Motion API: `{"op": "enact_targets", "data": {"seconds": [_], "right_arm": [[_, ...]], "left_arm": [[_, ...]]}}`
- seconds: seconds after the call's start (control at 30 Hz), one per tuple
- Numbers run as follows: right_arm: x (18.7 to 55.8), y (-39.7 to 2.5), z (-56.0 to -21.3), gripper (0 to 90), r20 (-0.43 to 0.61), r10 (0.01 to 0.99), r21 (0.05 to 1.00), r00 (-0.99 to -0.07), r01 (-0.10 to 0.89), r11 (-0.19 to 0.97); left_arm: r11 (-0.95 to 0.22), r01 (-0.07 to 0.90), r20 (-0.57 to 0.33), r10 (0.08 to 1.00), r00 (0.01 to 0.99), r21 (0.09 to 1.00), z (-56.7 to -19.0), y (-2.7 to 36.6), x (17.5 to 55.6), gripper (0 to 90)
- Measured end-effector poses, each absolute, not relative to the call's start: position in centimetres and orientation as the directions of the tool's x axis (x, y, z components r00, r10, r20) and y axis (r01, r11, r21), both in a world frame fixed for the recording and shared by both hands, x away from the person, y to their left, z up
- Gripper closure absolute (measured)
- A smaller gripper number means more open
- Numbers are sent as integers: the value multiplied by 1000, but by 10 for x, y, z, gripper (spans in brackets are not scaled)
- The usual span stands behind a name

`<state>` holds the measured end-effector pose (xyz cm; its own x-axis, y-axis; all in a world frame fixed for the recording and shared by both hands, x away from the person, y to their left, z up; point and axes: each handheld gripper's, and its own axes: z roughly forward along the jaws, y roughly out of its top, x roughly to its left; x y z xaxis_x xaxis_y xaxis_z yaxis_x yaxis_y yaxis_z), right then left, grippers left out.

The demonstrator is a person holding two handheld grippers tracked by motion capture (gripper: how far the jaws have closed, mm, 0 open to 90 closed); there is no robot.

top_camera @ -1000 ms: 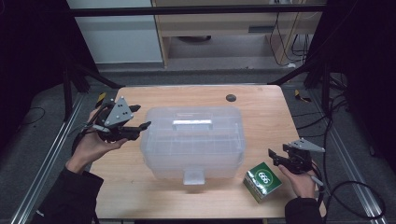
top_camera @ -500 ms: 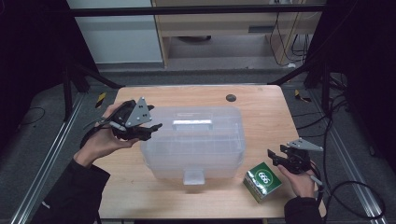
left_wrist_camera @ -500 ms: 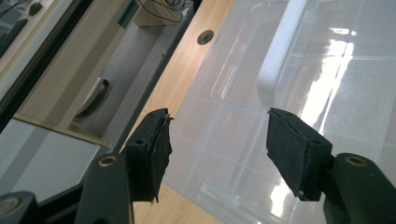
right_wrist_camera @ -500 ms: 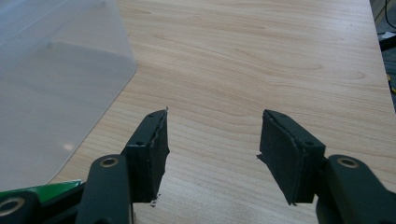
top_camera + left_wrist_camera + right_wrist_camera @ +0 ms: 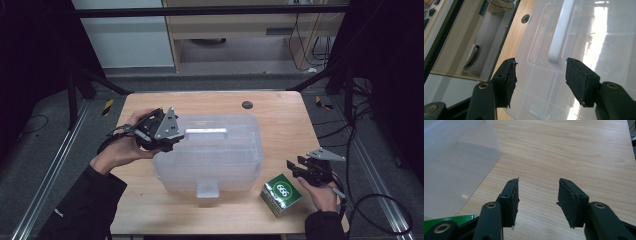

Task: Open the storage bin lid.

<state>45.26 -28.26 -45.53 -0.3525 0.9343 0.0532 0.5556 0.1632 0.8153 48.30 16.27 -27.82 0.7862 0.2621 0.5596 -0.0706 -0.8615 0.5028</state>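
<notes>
A clear plastic storage box (image 5: pixel 207 152) with a lid and a white handle (image 5: pixel 206 132) sits in the middle of the wooden table (image 5: pixel 280 120). My left gripper (image 5: pixel 172 137) hovers over the lid's left end, open, its jaws either side of the near end of the handle (image 5: pixel 559 32) without touching it. The box lid (image 5: pixel 599 50) spreads out under the jaws. My right gripper (image 5: pixel 296 167) is open and empty at the table's right edge, just above a green carton (image 5: pixel 281 194). Bare wood lies between its jaws, with the box corner (image 5: pixel 456 165) at the left.
A dark round hole (image 5: pixel 247 105) marks the table's far side. A latch tab (image 5: pixel 207 189) hangs at the box's front. Black frame rails and cables surround the table, with a cabinet (image 5: pixel 240 25) behind. A corner of the green carton (image 5: pixel 439 220) is beside the right jaws.
My left gripper has risen from beside the box's left wall and moved right, over the lid toward the handle. The right gripper has stayed put.
</notes>
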Motion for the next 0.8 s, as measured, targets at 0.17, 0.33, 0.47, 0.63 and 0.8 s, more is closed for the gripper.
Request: {"op": "enact_targets", "data": {"seconds": [0.17, 0.33, 0.47, 0.63, 0.8], "right_arm": [[452, -281, -454, 572, 69, 930, 807, -361, 569, 160], [452, -281, -453, 610, 74, 927, 802, -367, 575, 164], [452, -280, -453, 657, 76, 922, 801, -380, 574, 170], [451, -279, -452, 678, 78, 923, 797, -376, 580, 169], [451, -280, -450, 725, 79, 921, 801, -382, 574, 169]], "left_arm": [[-879, -89, 576, 228, 785, 469, -278, 152, 483, 427], [-896, -105, 593, 195, 782, 433, -280, 144, 486, 439], [-907, -119, 605, 168, 779, 404, -283, 136, 486, 471], [-929, -126, 617, 126, 777, 349, -288, 126, 489, 498], [-941, -130, 627, 101, 773, 312, -291, 118, 494, 541]]}}
